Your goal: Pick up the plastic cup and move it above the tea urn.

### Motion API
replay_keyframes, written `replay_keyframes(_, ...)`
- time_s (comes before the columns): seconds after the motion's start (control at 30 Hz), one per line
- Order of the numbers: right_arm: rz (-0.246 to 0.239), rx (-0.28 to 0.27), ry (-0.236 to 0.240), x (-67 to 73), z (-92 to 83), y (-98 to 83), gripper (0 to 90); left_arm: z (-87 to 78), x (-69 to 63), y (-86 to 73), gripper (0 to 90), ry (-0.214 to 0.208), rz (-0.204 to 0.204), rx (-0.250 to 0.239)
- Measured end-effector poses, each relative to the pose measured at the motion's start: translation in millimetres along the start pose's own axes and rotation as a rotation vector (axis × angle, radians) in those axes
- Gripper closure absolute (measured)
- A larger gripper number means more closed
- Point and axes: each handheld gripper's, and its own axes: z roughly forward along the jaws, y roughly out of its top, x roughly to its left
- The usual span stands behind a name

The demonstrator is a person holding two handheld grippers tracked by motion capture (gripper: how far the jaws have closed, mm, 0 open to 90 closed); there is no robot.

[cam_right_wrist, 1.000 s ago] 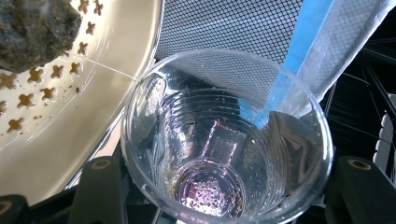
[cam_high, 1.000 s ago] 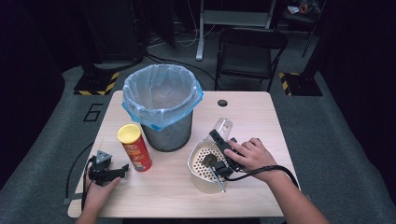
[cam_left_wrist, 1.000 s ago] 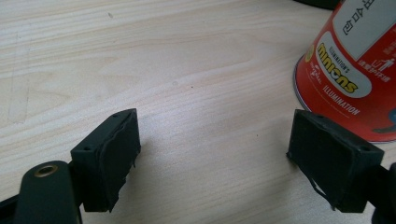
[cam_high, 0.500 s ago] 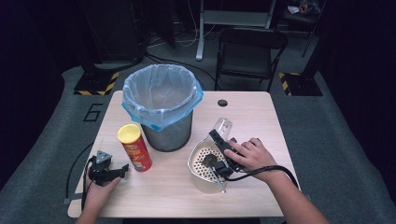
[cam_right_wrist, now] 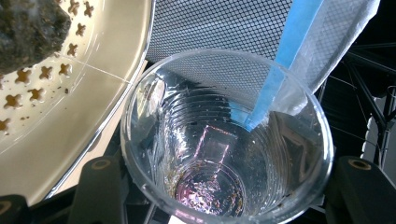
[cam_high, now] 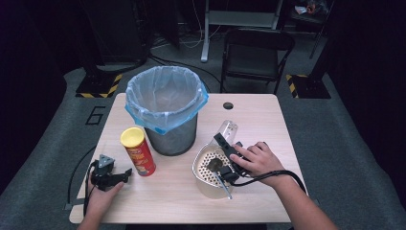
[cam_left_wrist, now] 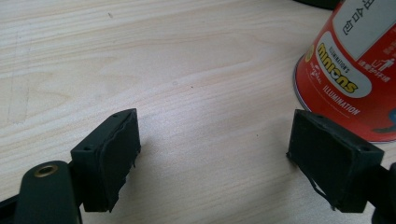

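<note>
left gripper [cam_high: 125,174]: near left on the table [cam_high: 258,115], jaws wide apart, nothing between them, just beside red can [cam_high: 138,151] | right gripper [cam_high: 225,143]: near right, jaws clamped on clear plastic cup [cam_right_wrist: 224,140], tilted, touching the strainer bowl [cam_high: 203,177] | bin [cam_high: 165,112]: far centre, blue-rimmed liner

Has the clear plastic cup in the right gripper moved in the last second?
No. The cup sits in the same spot beside the strainer bowl, just as far from the bin as before.
</note>
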Motion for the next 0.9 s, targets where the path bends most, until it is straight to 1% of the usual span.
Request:
replay_keyframes(0.2, -0.006, 0.000, -0.004, -0.1, 0.0, 0.2, 36.9, 0.0, 0.0, 0.0, 16.4, 0.000, 0.000, 0.001)
replay_keyframes(0.5, -0.011, 0.003, -0.024, -1.0, -1.7, 0.6, 37.0, 0.0, 0.0, 0.0, 16.4, 0.000, 0.000, 0.001)
replay_keyframes(0.63, -0.012, -0.001, -0.021, -1.3, -1.8, 1.2, 37.0, 0.0, 0.0, 0.0, 16.4, 0.000, 0.000, 0.000)
replay_keyframes(0.67, -0.023, 0.002, -0.035, -1.6, -2.0, 1.5, 36.9, 0.0, 0.0, 0.0, 16.4, 0.000, 0.000, 0.000)
replay_keyframes(0.73, -0.023, 0.001, -0.030, -1.3, -2.2, 1.7, 36.9, 0.0, 0.0, 0.0, 16.4, 0.000, 0.000, 0.000)
replay_keyframes(0.83, -0.035, 0.001, -0.036, -1.5, -2.3, 2.4, 36.9, -0.1, 0.0, 0.0, 16.4, 0.000, 0.001, 0.001)
replay_keyframes(0.87, -0.061, -0.002, -0.059, -3.2, -2.4, 2.9, 36.9, 0.0, 0.0, 0.0, 16.4, 0.000, 0.000, 0.000)
replay_keyframes(0.9, -0.061, -0.002, -0.059, -3.2, -2.4, 2.9, 36.9, 0.0, 0.0, 0.0, 16.4, 0.000, 0.000, 0.000)
